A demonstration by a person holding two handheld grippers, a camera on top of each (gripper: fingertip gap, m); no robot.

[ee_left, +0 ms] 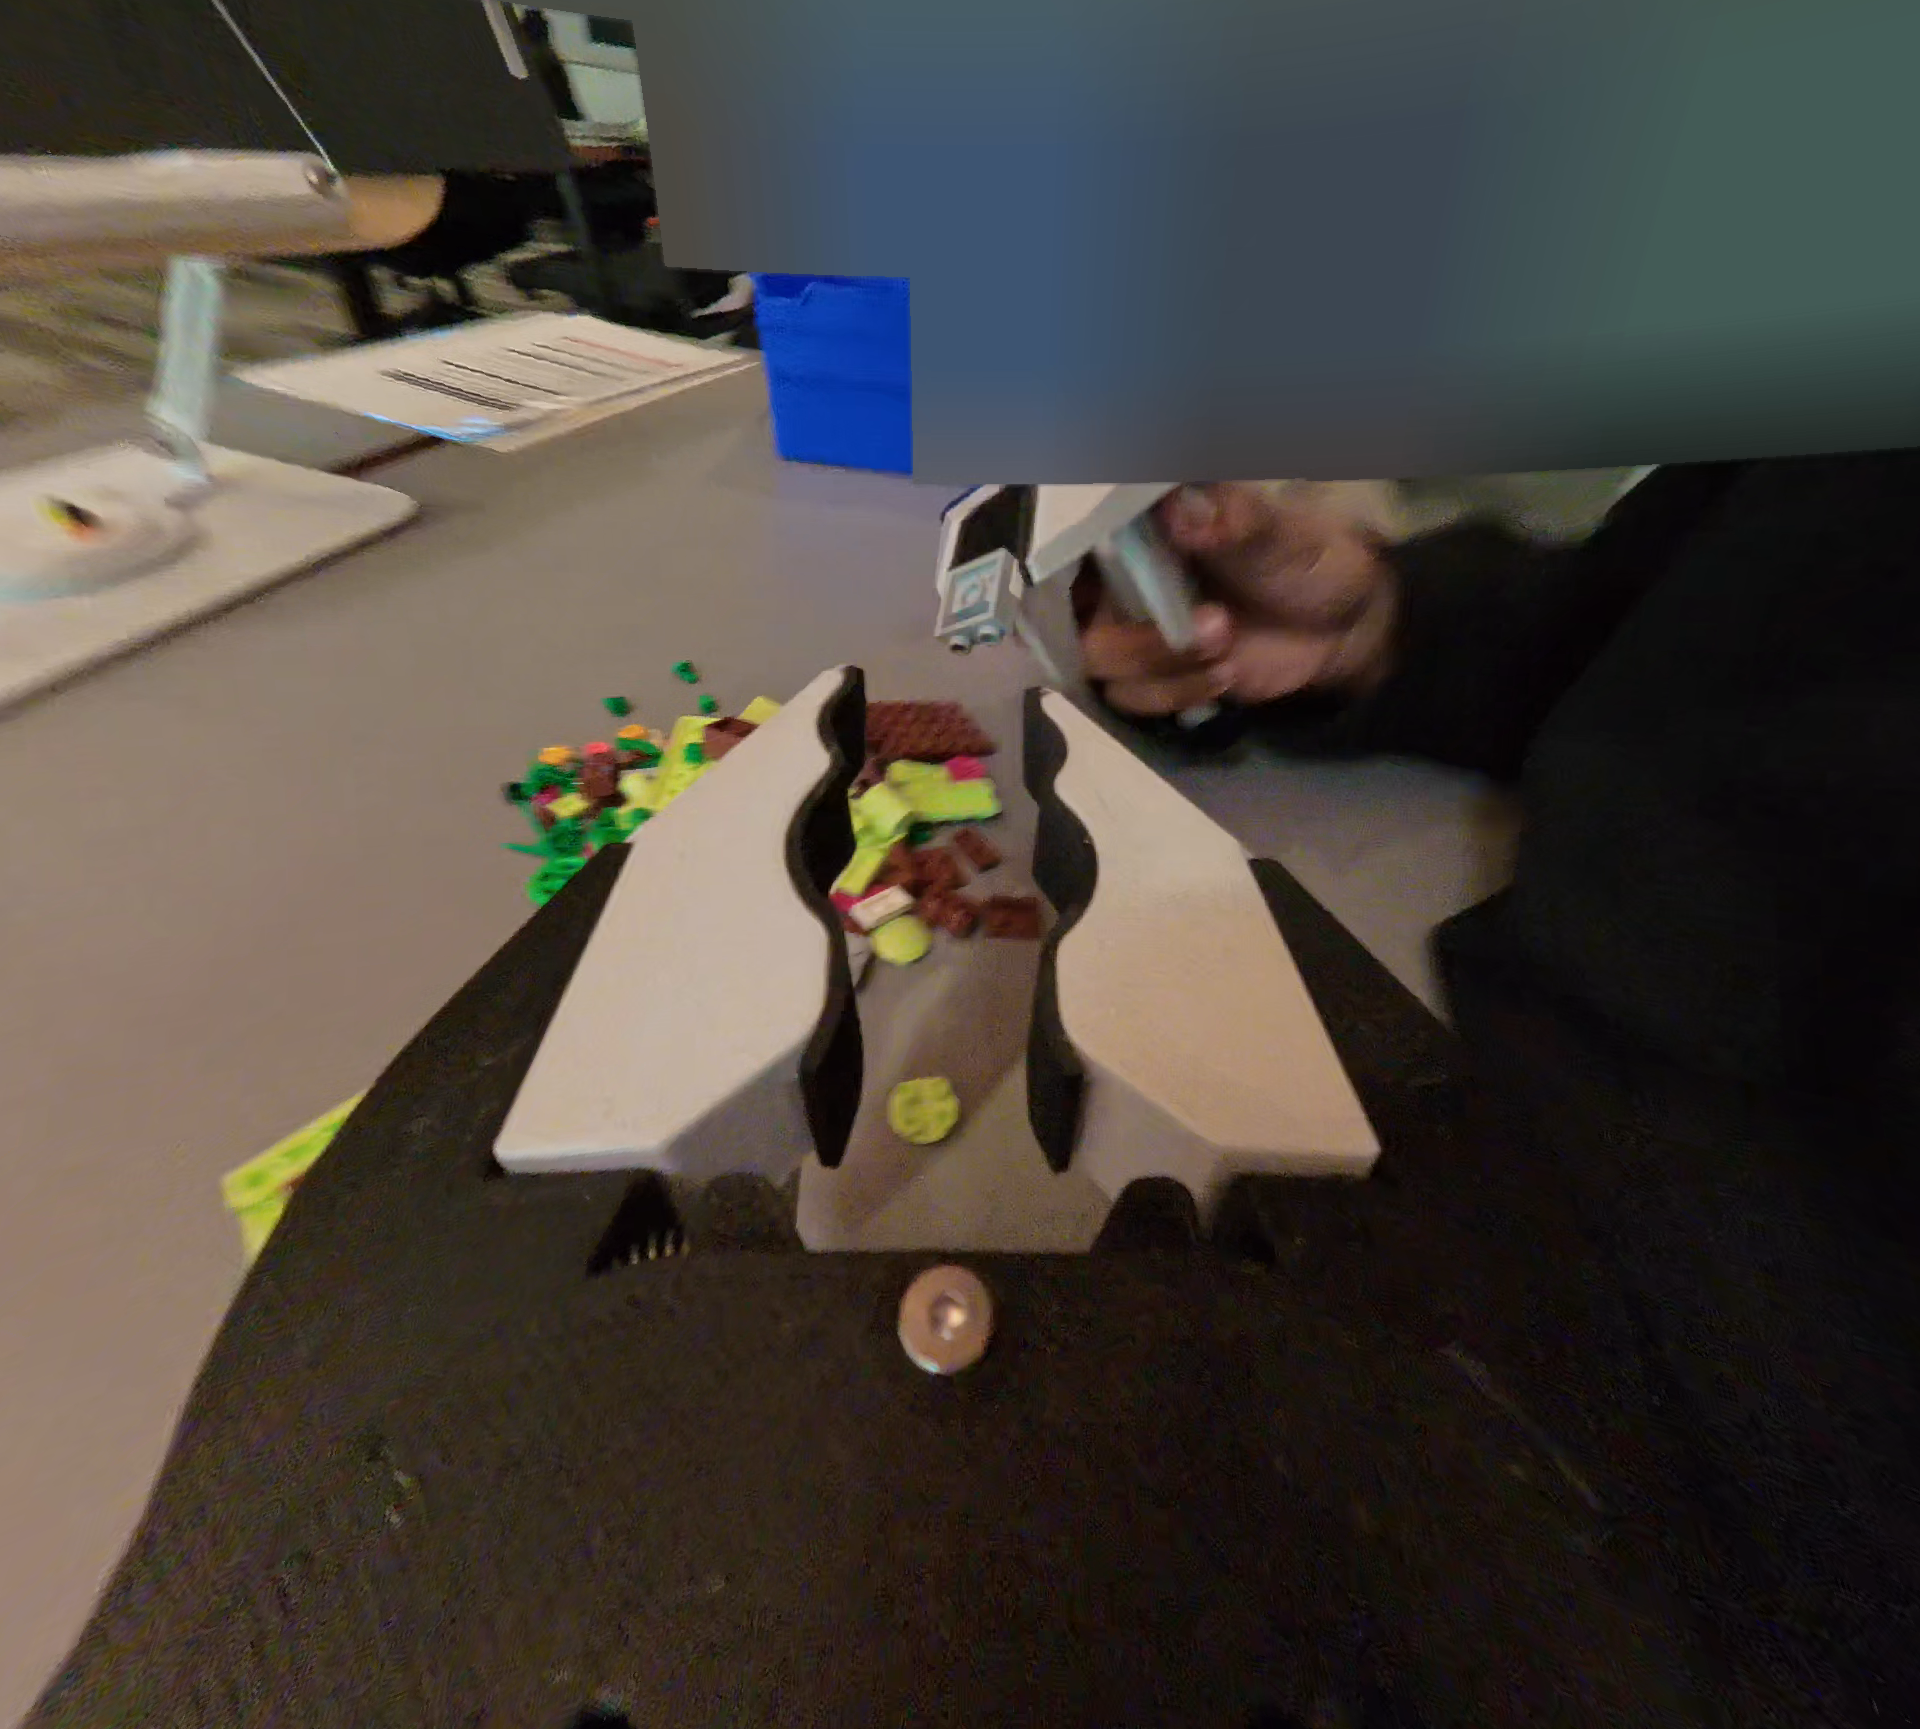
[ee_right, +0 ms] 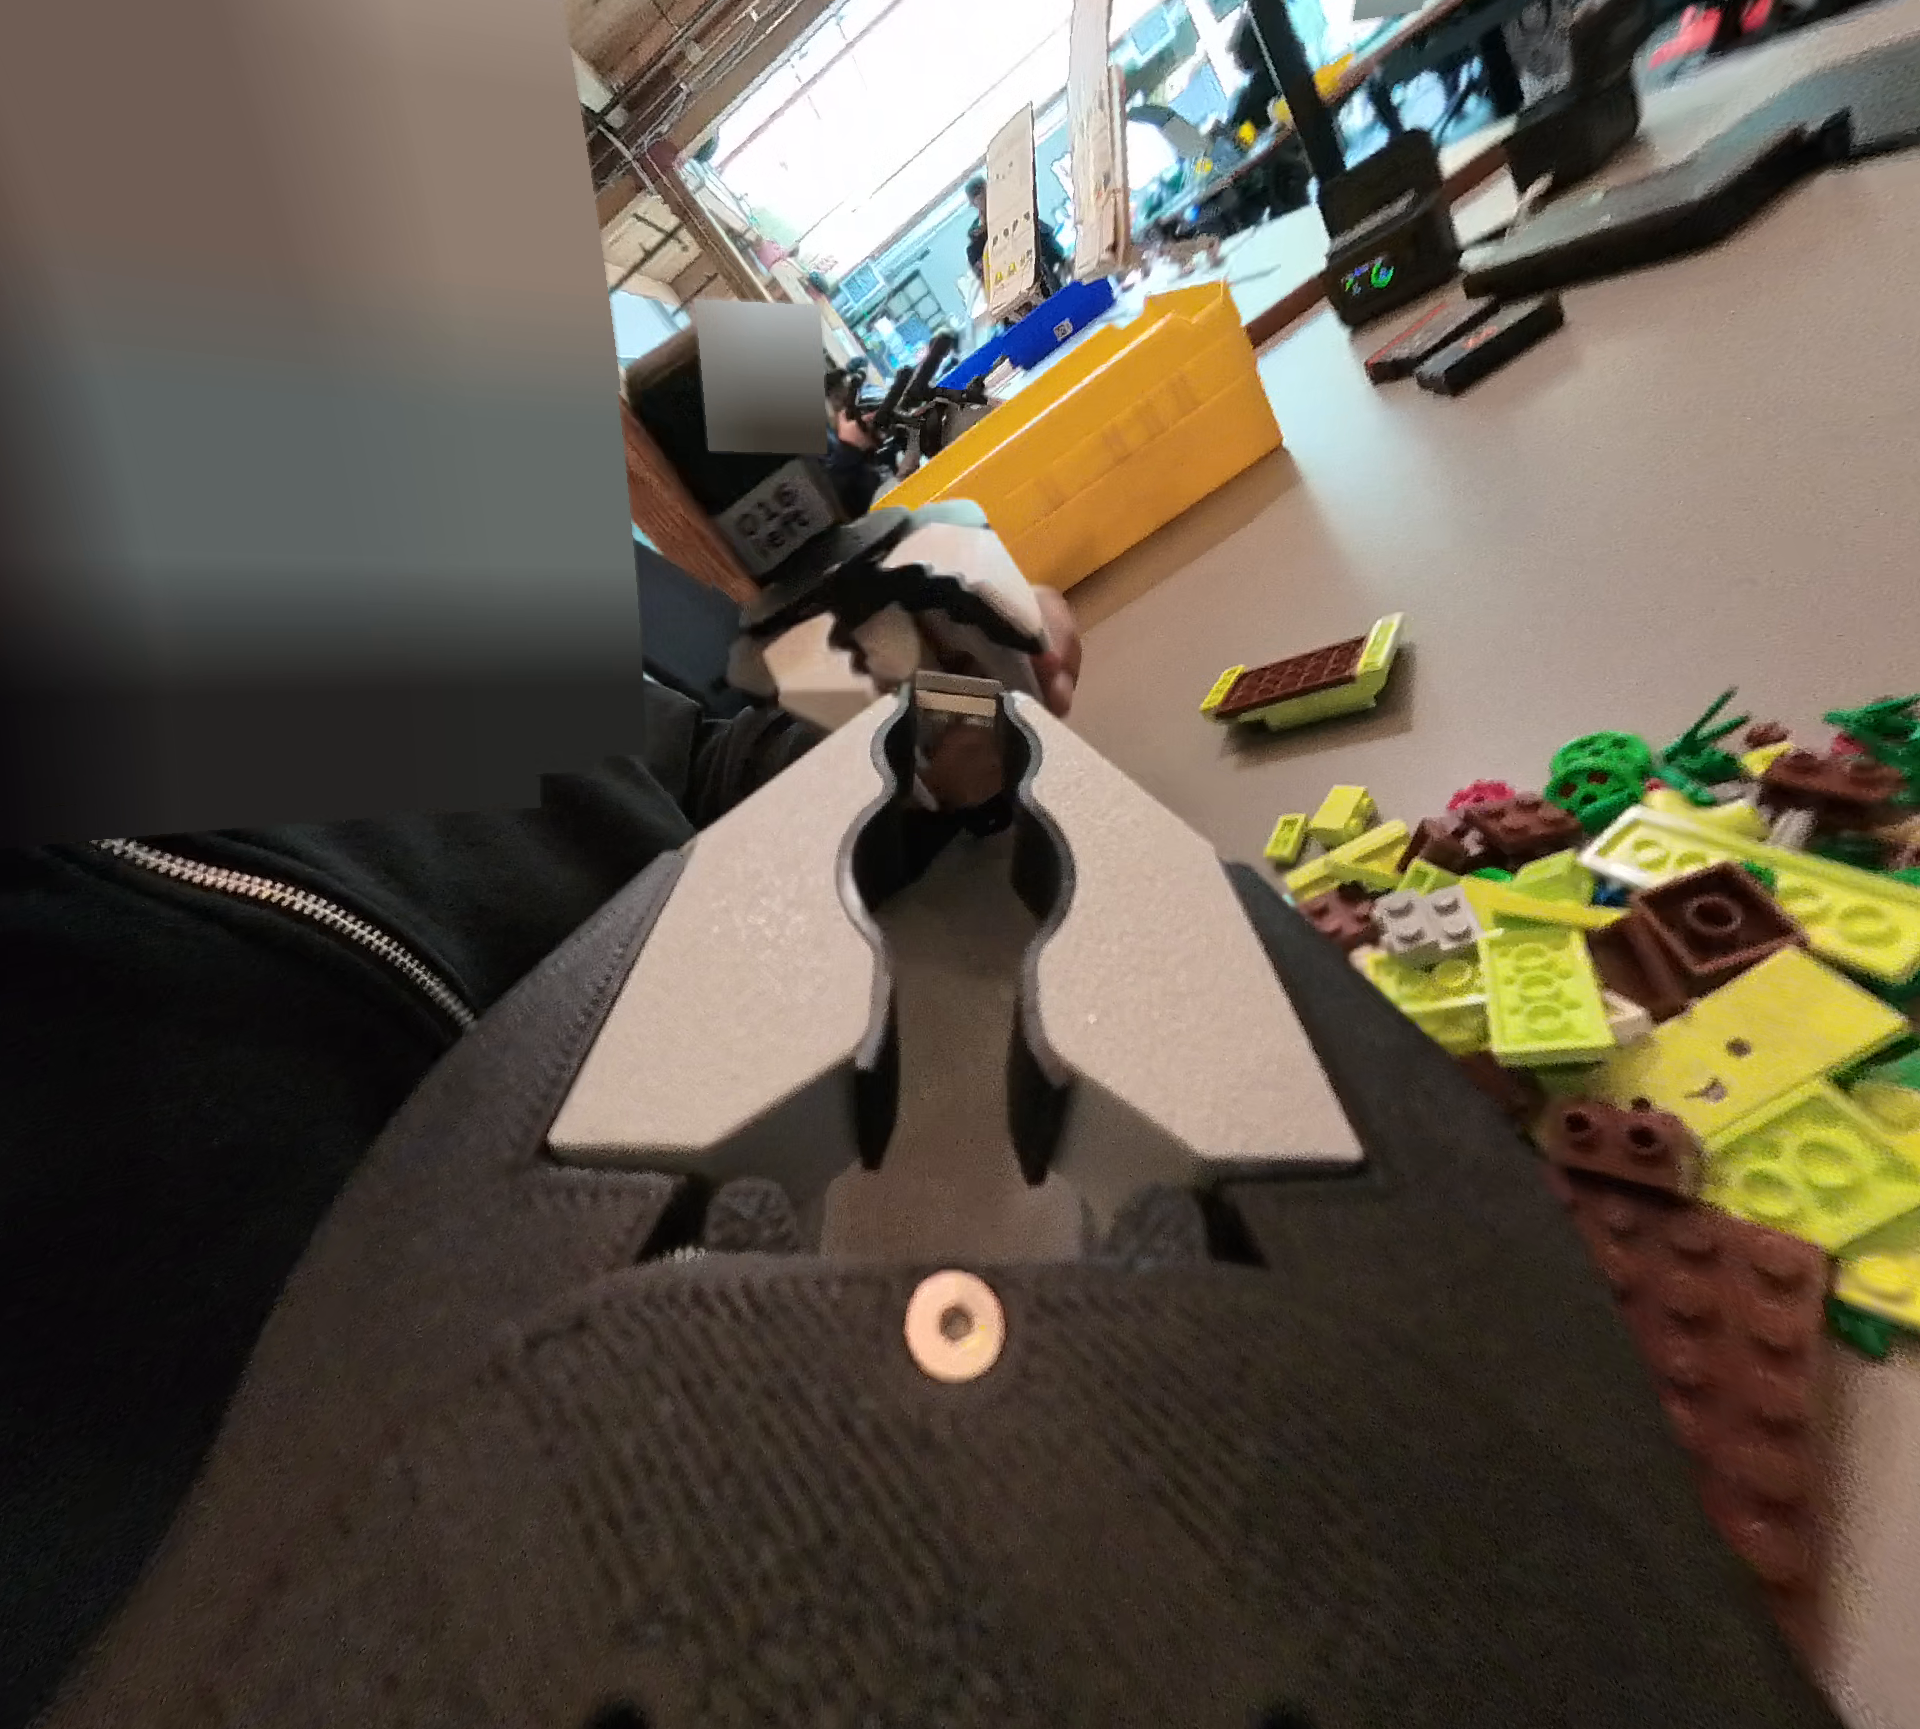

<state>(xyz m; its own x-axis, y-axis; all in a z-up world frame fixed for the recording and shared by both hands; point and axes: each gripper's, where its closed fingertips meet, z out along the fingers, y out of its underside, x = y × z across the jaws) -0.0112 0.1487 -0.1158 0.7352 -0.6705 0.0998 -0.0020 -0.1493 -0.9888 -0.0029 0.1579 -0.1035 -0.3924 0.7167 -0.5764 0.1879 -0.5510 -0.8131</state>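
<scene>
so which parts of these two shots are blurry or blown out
Left wrist view: the hand holding the other gripper is motion-smeared, and so are the papers far left; the brick pile is soft. Right wrist view: the windows are blown out white, the bricks at the right edge look stretched and soft.

The left gripper (ee_left: 943, 703) hovers with jaws spread; the right gripper (ee_right: 958, 711) pinches a small piece at its fingertips.

Black tool (ee_left: 940, 692) bodies, grey wavy fingers (ee_left: 707, 931), silver screw (ee_left: 943, 1318), black zippered sleeve (ee_right: 260, 952)
</scene>
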